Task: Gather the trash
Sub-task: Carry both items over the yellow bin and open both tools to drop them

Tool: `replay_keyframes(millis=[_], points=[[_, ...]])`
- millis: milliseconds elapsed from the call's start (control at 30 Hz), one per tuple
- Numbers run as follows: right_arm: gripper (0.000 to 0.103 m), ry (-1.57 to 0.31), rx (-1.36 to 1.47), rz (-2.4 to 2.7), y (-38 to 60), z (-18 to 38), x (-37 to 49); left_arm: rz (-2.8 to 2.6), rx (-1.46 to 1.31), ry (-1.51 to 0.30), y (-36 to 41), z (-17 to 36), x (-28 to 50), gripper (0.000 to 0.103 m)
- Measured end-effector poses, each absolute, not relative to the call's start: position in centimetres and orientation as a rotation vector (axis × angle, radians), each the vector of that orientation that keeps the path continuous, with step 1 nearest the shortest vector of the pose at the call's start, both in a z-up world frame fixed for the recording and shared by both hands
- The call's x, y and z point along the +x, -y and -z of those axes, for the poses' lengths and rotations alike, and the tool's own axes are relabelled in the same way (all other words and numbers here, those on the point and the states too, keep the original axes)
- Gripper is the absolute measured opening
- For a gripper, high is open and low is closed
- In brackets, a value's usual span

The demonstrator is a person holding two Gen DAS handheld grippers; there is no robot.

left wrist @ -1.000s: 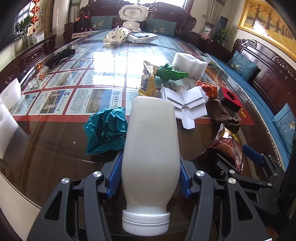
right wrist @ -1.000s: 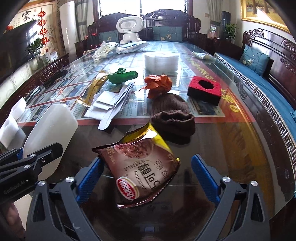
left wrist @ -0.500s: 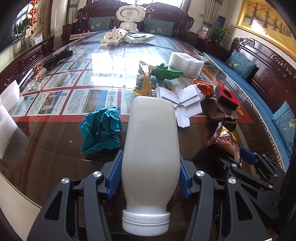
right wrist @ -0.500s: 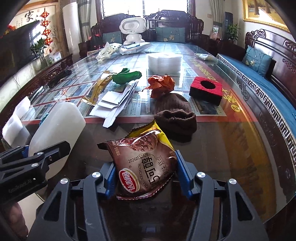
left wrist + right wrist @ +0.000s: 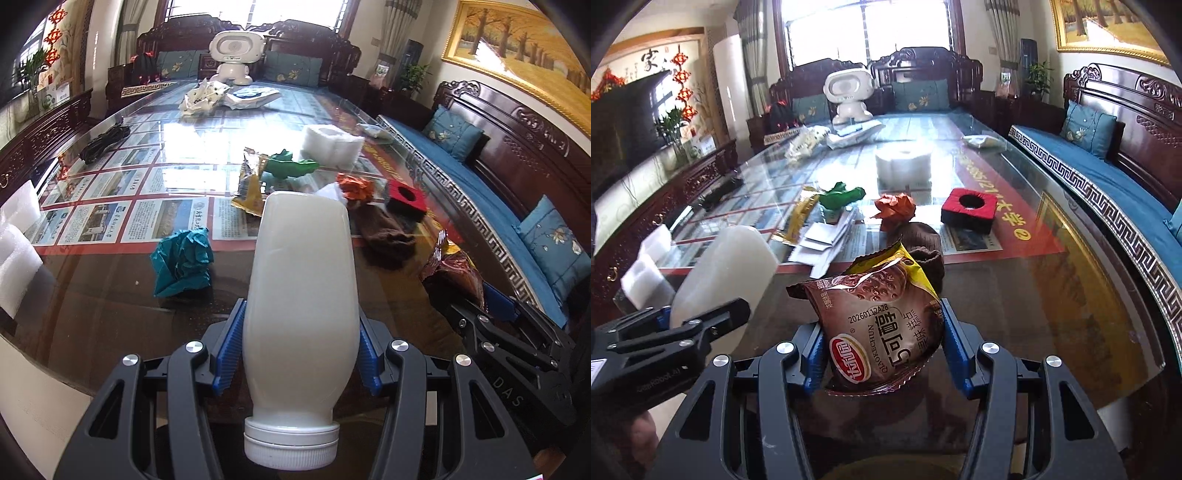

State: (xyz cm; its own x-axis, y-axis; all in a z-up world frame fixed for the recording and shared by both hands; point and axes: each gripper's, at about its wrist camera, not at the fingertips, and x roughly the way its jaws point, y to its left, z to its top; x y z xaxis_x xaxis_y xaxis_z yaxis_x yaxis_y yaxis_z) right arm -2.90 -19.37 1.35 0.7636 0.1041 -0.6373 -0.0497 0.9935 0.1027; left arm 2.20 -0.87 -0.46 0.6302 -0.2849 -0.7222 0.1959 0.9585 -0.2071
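Observation:
A white plastic bottle point(image 5: 301, 277) sits cap-towards-camera between the blue pads of my left gripper point(image 5: 301, 317), which is shut on it. My right gripper point(image 5: 882, 343) is shut on a brown and yellow snack wrapper point(image 5: 875, 295), held clear of the glass table point(image 5: 1052, 295). In the left wrist view the right gripper point(image 5: 495, 306) and wrapper point(image 5: 454, 269) show at the right edge. In the right wrist view the bottle point(image 5: 727, 269) shows at the left. Loose on the table lie teal crumpled paper point(image 5: 183, 262), orange crumpled paper point(image 5: 895, 208), a green crumple point(image 5: 840, 195) and white folded papers point(image 5: 823, 240).
A brown knit hat point(image 5: 923, 240) lies just beyond the wrapper, with a red foam block point(image 5: 969, 208) and a white foam roll point(image 5: 903, 164) behind it. White foam pieces point(image 5: 16, 240) sit at the left table edge. A white toy robot point(image 5: 849, 92) stands at the far end.
My right gripper closed from wide open onto the snack wrapper and lifted it off the glass. My left gripper kept its hold on the bottle and rose a little.

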Motion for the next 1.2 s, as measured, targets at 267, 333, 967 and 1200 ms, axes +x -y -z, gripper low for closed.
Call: replay_keyframes(millis=[267, 333, 967, 1200], points=[[0.053, -0.686, 0.089, -0.088, 20.7, -2.8, -11.1, 0.378, -0.043, -0.86, 1.8, 0.3, -4.8, 0.053], [0.053, -0.71, 0.087, -0.081, 21.0, -2.2, -13.6, 0.402, -0.024, -0.884, 1.8, 1.2, -6.9, 0.054], [0.08, -0.903, -0.015, 0.045, 19.3, 6.8, -22.4, 0.515, 0.056, -1.011, 2.7, 9.0, -16.6, 0.054], [0.08, -0.848, 0.057, 0.092, 21.5, 5.4, -23.0, 0.554, 0.107, -1.045, 4.1, 9.8, -16.8, 0.054]])
